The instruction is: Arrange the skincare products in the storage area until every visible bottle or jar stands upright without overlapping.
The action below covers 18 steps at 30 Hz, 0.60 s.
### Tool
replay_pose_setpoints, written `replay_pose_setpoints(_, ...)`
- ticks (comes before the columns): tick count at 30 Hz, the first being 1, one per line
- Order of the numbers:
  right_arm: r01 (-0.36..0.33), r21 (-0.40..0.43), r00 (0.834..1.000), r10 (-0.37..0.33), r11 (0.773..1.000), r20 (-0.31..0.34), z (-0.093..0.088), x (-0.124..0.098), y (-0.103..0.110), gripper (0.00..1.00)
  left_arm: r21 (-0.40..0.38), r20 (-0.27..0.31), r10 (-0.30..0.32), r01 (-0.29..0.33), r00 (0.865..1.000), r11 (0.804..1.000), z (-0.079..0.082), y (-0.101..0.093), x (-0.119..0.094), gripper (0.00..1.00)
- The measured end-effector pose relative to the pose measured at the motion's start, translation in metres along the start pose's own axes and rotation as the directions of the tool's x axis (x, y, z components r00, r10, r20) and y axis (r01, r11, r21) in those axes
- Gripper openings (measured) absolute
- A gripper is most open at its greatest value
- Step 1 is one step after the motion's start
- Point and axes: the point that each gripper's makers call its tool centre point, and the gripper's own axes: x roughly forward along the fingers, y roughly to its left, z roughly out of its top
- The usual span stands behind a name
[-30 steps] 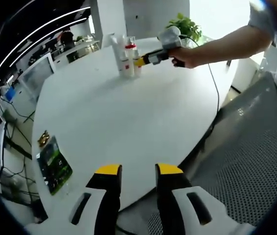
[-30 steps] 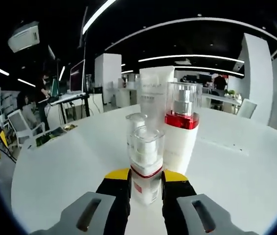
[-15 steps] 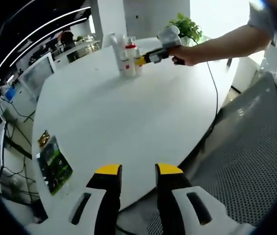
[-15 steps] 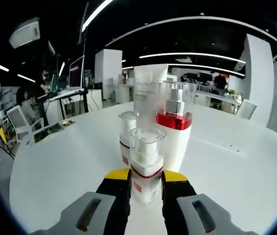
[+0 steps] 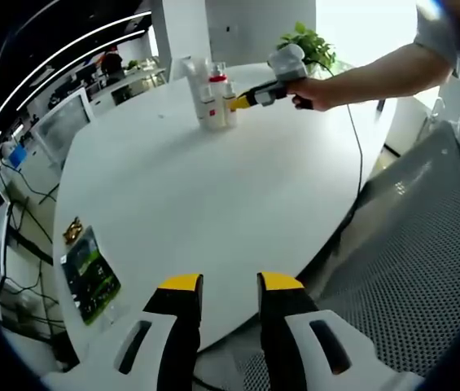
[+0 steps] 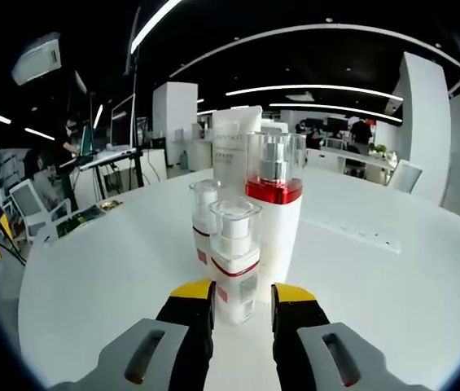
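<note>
Placement step, apparently at the point of release. Right gripper [image 6: 234, 293] reaching over the white table [image 5: 213, 195] toward its far edge, jaws parted slightly wider than the small pump bottle [image 6: 234, 261] standing between the tips; whether the pads touch it cannot be told. Small pump bottle upright on the tabletop, just in front of the tall red-collared bottle [image 6: 272, 220], beside a second small bottle [image 6: 203, 228], with a white tube [image 6: 236, 142] at the back. All four upright, packed close near the far edge, seen as a tight cluster [image 5: 210, 98] in the left gripper view. Left gripper [image 5: 225, 289] idle beyond the near edge, jaws apart, holding nothing. Next, probably: straight withdrawal without nudging the bottle, then a check for crowding.
</note>
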Motion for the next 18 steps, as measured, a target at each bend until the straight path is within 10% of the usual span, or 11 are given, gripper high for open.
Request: replay_pose_setpoints(18,-0.037,-0.077,0.998,0.034,0.996,-0.051,-0.0024,0.0056,0.0011,0.11,-0.005,0.000,0.007,-0.007,1.000,1.000,-0.0003,0.0016,-0.0002,0.23)
